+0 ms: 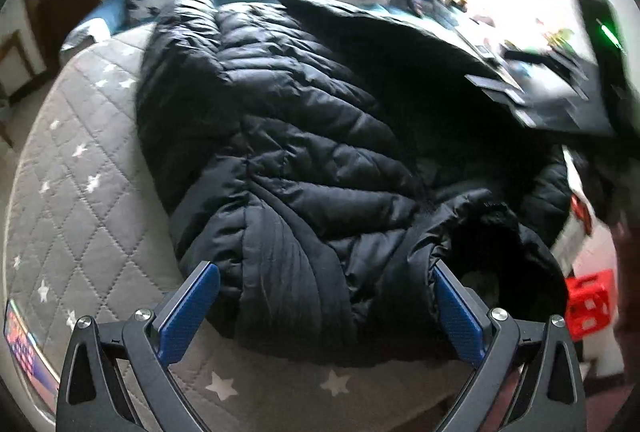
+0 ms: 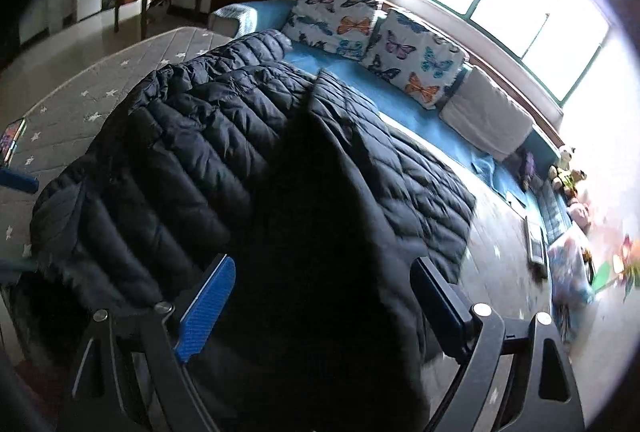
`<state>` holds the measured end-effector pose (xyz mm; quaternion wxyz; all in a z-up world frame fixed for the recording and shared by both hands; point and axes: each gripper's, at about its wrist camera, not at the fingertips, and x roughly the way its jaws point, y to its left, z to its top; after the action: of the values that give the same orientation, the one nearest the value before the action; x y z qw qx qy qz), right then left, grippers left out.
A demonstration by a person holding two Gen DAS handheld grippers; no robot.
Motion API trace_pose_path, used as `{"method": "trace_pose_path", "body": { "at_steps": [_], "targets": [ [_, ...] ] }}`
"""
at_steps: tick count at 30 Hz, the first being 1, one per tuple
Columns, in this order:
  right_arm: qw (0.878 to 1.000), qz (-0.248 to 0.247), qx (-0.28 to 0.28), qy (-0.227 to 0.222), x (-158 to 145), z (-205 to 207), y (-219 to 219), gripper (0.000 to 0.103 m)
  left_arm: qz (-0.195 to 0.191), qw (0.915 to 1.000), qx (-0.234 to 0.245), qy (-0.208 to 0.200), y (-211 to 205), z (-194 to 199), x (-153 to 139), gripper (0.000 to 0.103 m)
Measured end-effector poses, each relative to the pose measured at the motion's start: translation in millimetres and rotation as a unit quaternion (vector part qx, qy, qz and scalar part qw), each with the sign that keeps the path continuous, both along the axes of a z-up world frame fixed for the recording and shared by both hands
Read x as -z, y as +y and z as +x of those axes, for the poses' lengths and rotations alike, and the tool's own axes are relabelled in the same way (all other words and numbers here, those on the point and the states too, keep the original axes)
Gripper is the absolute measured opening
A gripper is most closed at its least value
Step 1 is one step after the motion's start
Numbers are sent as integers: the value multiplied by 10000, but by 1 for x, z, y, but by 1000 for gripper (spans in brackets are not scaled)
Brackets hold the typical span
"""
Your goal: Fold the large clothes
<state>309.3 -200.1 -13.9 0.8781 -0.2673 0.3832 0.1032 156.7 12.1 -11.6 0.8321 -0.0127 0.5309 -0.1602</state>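
A black quilted puffer coat lies spread on a grey star-patterned mattress. My left gripper hangs open over the coat's near end, its blue pads wide apart and pressing nothing. At the right of that view one coat panel stands lifted and blurred, next to a black housing with a green light. In the right wrist view the coat fills the middle, and a dark fold of it runs between the fingers of my right gripper. Those jaws stand wide and the pads do not press the cloth.
Butterfly pillows and a white pillow line a blue sheet under the bright window. A phone lies at the mattress edge. A red crate sits on the floor. Soft toys crowd the far corner.
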Motion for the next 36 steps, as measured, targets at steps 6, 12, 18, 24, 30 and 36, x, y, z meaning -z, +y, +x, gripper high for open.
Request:
{"method": "trace_pose_path", "body": {
  "at_steps": [6,12,18,24,30,36],
  "targets": [
    [9992,-284,-64,269,9,51,24,97,205,9986,492,6,7,-16,-13,103],
    [9955,-722,-7,610,37,94,44,89,274,9989,76,-363,44,-11,-52,103],
    [9889,-1309,220,670,61,127,47,71,165,9947,-951,-354,102,57,-58,103],
    [9885,-1323,475,550,49,134,20,29,98,9836,-1786,-232,156,163,-38,103],
    [9885,-956,1172,-84,-5,122,-48,16,-208,9798,-1985,-149,178,241,-10,103],
    [9645,-629,2535,-380,-39,87,-176,16,-381,9800,-1922,-356,180,284,-1,103]
  ]
}}
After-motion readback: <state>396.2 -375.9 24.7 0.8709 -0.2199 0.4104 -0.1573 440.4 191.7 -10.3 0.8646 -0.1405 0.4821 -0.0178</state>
